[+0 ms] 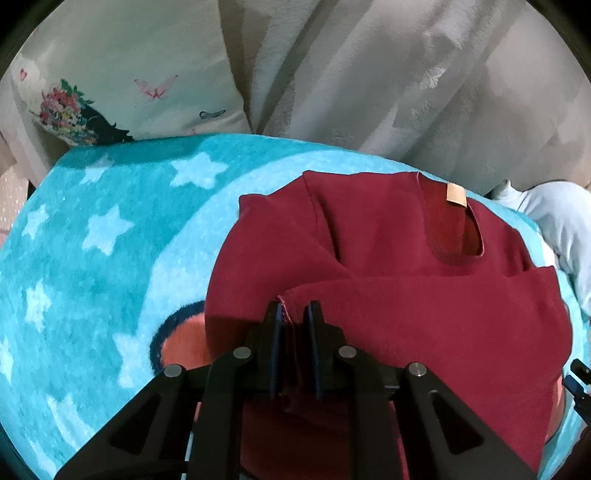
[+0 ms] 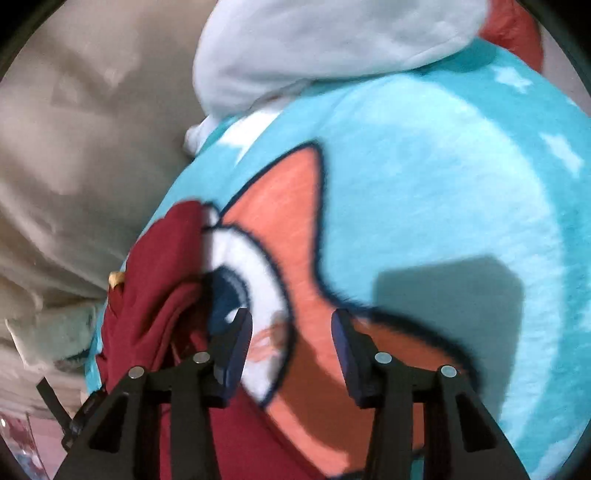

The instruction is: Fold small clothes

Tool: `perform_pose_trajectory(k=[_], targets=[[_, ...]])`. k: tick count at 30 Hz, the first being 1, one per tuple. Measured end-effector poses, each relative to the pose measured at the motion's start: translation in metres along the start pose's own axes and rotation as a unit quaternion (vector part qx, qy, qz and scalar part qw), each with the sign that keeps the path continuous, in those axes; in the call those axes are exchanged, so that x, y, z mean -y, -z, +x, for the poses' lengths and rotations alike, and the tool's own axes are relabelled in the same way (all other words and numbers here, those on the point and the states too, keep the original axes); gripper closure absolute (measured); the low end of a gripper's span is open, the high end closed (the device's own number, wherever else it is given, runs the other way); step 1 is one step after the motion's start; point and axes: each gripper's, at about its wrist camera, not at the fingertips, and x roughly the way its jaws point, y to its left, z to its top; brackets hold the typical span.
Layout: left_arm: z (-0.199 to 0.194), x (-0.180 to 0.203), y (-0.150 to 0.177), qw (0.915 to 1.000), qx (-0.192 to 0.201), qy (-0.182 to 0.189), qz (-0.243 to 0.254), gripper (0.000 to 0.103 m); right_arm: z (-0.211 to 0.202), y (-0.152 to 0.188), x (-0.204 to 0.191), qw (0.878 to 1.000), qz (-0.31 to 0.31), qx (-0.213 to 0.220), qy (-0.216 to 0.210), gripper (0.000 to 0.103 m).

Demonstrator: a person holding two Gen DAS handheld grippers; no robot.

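Note:
A small dark red top (image 1: 406, 266) lies on a turquoise star-patterned blanket (image 1: 110, 229), neck opening and tan label toward the far right, with its lower part folded up over the body. My left gripper (image 1: 295, 314) is shut on the folded edge of the red top. In the right wrist view the red top (image 2: 159, 280) shows bunched at the left. My right gripper (image 2: 291, 332) is open and empty, just above the blanket's (image 2: 443, 184) orange cartoon face, to the right of the top.
A pale blue garment (image 2: 332, 44) lies at the blanket's far edge, also at the right in the left wrist view (image 1: 554, 218). Beige curtains (image 1: 369, 74) and a floral pillow (image 1: 110, 74) stand behind. A red item (image 2: 517, 33) peeks out far right.

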Motion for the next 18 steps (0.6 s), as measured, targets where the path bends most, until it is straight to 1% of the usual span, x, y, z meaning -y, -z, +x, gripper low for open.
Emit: perform_pose_trajectory(k=[3, 4, 5, 6, 9, 10, 11, 13, 14, 15, 16, 17, 18], targets=[[-0.017, -0.005, 0.002, 0.9998, -0.001, 0.009, -0.018, 0.089, -0.022, 0.003, -0.017, 0.998, -0.060, 0.022, 0.004, 0.053], [-0.027, -0.006, 0.005, 0.9996, 0.002, 0.014, -0.023, 0.087, -0.029, 0.007, -0.033, 0.995, -0.097, 0.028, -0.003, 0.053], [-0.035, -0.008, 0.009, 0.9995, 0.008, 0.014, -0.026, 0.083, -0.032, 0.010, -0.045, 0.992, -0.123, 0.031, -0.009, 0.054], [-0.044, -0.009, 0.013, 0.9994, 0.016, 0.013, -0.029, 0.079, -0.035, 0.014, -0.061, 0.987, -0.158, 0.036, -0.017, 0.054], [-0.062, -0.009, 0.024, 0.9987, 0.036, -0.002, -0.034, 0.078, -0.034, 0.025, -0.100, 0.970, -0.236, 0.044, -0.033, 0.054], [-0.065, -0.008, 0.025, 0.9986, 0.040, -0.005, -0.034, 0.077, -0.028, 0.029, -0.119, 0.963, -0.265, 0.042, -0.041, 0.054], [-0.064, -0.006, 0.024, 0.9987, 0.039, -0.004, -0.032, 0.077, -0.021, 0.032, -0.131, 0.958, -0.280, 0.035, -0.049, 0.054], [-0.056, 0.000, 0.020, 0.9993, 0.027, -0.002, -0.026, 0.075, 0.000, 0.038, -0.153, 0.951, -0.304, 0.007, -0.061, 0.054], [-0.047, 0.004, 0.017, 0.9996, 0.015, 0.005, -0.022, 0.070, 0.009, 0.039, -0.158, 0.949, -0.309, -0.004, -0.062, 0.054], [-0.039, 0.006, 0.016, 0.9998, 0.003, 0.007, -0.020, 0.065, 0.018, 0.041, -0.158, 0.948, -0.312, -0.017, -0.060, 0.054], [-0.025, 0.005, 0.016, 0.9996, -0.014, 0.000, -0.023, 0.064, 0.029, 0.040, -0.157, 0.949, -0.309, -0.031, -0.056, 0.054], [-0.016, 0.003, 0.016, 0.9993, -0.021, -0.009, -0.030, 0.064, 0.042, 0.037, -0.153, 0.952, -0.298, -0.048, -0.053, 0.054], [-0.013, 0.001, 0.018, 0.9991, -0.020, -0.008, -0.036, 0.063, 0.051, 0.034, -0.146, 0.955, -0.283, -0.064, -0.056, 0.054]])
